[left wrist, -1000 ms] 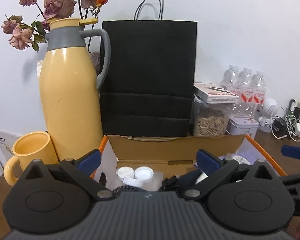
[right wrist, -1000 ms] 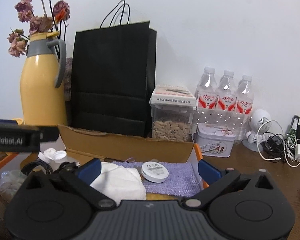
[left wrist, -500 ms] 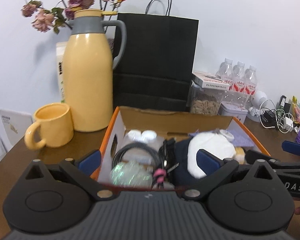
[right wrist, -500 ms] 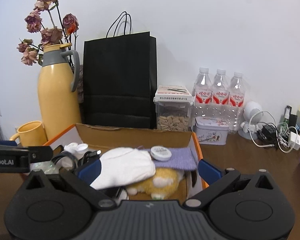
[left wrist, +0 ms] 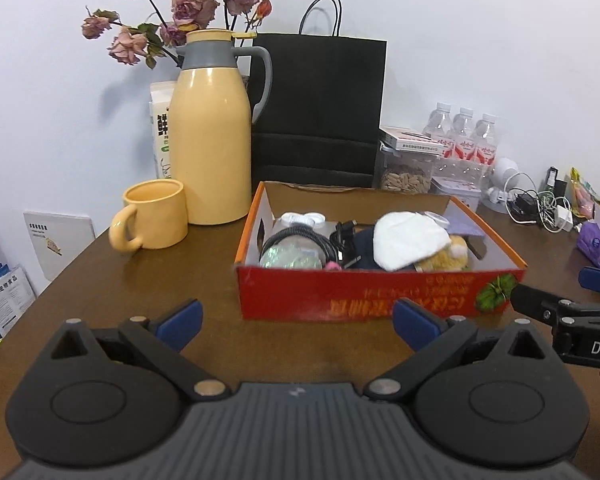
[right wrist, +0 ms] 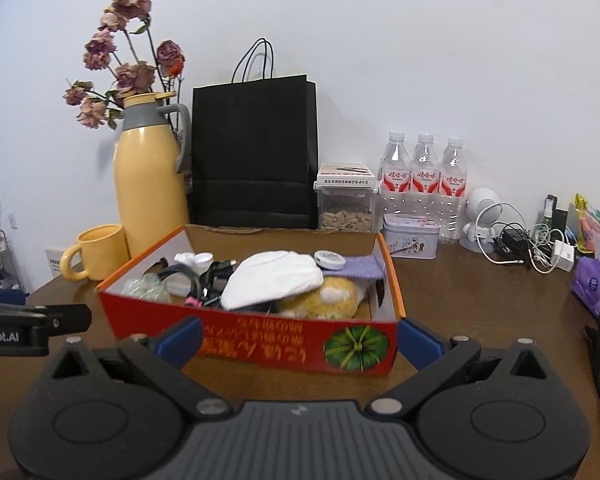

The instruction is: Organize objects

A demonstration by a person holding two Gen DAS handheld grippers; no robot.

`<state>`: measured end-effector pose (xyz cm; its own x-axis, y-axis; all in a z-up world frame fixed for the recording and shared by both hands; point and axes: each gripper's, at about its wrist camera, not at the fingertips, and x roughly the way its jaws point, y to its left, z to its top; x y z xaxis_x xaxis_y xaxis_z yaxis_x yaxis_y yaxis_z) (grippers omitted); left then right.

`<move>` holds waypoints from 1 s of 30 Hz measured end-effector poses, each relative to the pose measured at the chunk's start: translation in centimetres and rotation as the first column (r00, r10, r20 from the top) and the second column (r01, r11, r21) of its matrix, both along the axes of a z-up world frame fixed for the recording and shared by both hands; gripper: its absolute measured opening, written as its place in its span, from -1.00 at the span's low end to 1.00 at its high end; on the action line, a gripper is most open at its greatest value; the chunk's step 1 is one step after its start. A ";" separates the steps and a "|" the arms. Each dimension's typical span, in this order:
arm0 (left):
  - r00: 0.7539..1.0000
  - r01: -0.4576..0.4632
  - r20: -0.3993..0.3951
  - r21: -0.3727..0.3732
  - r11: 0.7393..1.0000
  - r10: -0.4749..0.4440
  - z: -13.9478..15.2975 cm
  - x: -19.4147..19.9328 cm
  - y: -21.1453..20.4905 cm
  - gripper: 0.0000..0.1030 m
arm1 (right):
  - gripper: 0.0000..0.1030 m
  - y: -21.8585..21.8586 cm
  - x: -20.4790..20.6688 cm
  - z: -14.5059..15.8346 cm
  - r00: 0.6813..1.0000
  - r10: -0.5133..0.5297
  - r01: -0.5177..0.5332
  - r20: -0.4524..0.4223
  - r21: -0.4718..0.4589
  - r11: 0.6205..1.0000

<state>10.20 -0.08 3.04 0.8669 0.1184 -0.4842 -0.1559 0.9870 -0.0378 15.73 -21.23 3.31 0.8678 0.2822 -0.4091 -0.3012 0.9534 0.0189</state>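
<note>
A red and orange cardboard box (left wrist: 380, 292) (right wrist: 260, 340) stands open on the brown table. Inside it lie a white cloth (left wrist: 408, 236) (right wrist: 276, 280), a yellow plush toy (left wrist: 444, 258) (right wrist: 324, 300), black cables (left wrist: 300, 236) (right wrist: 188, 276), a purple cloth (right wrist: 364, 268) and a white round disc (right wrist: 330, 258). My left gripper (left wrist: 296, 318) hangs open in front of the box's near wall, holding nothing. Just before the box's right front corner, my right gripper (right wrist: 300, 338) is open and empty too. Each gripper shows at the edge of the other's view.
A yellow thermos (left wrist: 210, 140) with dried roses and a yellow mug (left wrist: 156, 214) stand left of the box. Behind it are a black paper bag (left wrist: 320, 108), a seed jar (right wrist: 346, 208), a tin (right wrist: 410, 236) and water bottles (right wrist: 424, 176). Chargers (right wrist: 528, 248) and a purple pack (right wrist: 594, 288) lie at right.
Both grippers have drawn back from over the box's contents to in front of its near wall. The whole box now shows. The fingers stayed open.
</note>
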 end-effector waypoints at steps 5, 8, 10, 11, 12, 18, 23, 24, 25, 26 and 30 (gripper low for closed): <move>1.000 0.002 0.002 -0.005 1.000 -0.002 -0.8 -2.7 -0.6 1.00 | 1.00 -0.4 -2.5 -0.5 1.000 -0.009 0.009 -0.004 -0.024 1.000; 1.000 0.002 -0.001 -0.003 1.000 -0.002 -1.1 -3.8 -0.9 1.00 | 1.00 -0.6 -3.8 -0.8 1.000 -0.007 0.007 -0.004 -0.027 1.000; 1.000 0.004 -0.001 0.002 1.000 -0.004 -1.3 -4.5 -1.1 1.00 | 1.00 -0.7 -4.5 -0.8 1.000 -0.007 0.007 0.000 -0.029 1.000; 1.000 0.004 0.001 0.004 1.000 -0.004 -1.3 -4.7 -1.1 1.00 | 1.00 -0.8 -4.9 -0.7 1.000 -0.008 0.008 0.003 -0.029 1.000; 1.000 0.004 0.002 0.003 1.000 -0.004 -1.3 -5.0 -1.2 1.00 | 1.00 -0.9 -5.1 -0.7 1.000 -0.008 0.008 0.005 -0.027 1.000; 1.000 -0.003 0.013 0.002 1.000 0.003 -1.0 -6.0 -1.1 1.00 | 1.00 -0.9 -6.3 -0.3 1.000 -0.008 0.009 0.019 -0.027 1.000; 1.000 -0.009 0.017 0.002 1.000 0.009 -0.8 -6.4 -1.1 1.00 | 1.00 -0.9 -6.8 0.0 1.000 -0.009 0.009 0.028 -0.031 0.999; 1.000 -0.009 0.017 0.002 1.000 0.009 -0.8 -6.5 -1.1 1.00 | 1.00 -0.9 -6.9 0.1 1.000 -0.010 0.011 0.029 -0.031 0.999; 1.000 -0.008 0.018 0.002 1.000 0.008 -0.8 -6.5 -1.1 1.00 | 1.00 -0.9 -6.9 0.1 1.000 -0.011 0.012 0.030 -0.032 0.999; 1.000 -0.008 0.018 0.002 1.000 0.008 -0.8 -6.5 -1.1 1.00 | 1.00 -0.9 -7.0 0.1 0.999 -0.013 0.014 0.031 -0.032 0.999; 1.000 -0.005 0.022 0.002 1.000 0.005 -0.6 -6.8 -1.1 1.00 | 1.00 -1.1 -7.3 0.2 0.999 -0.017 0.018 0.036 -0.033 0.999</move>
<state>3.42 -1.22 2.44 0.8767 0.1242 -0.4648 -0.1603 0.9863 -0.0389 8.47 -22.30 3.54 0.8866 0.2540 -0.3866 -0.2846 0.9584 -0.0232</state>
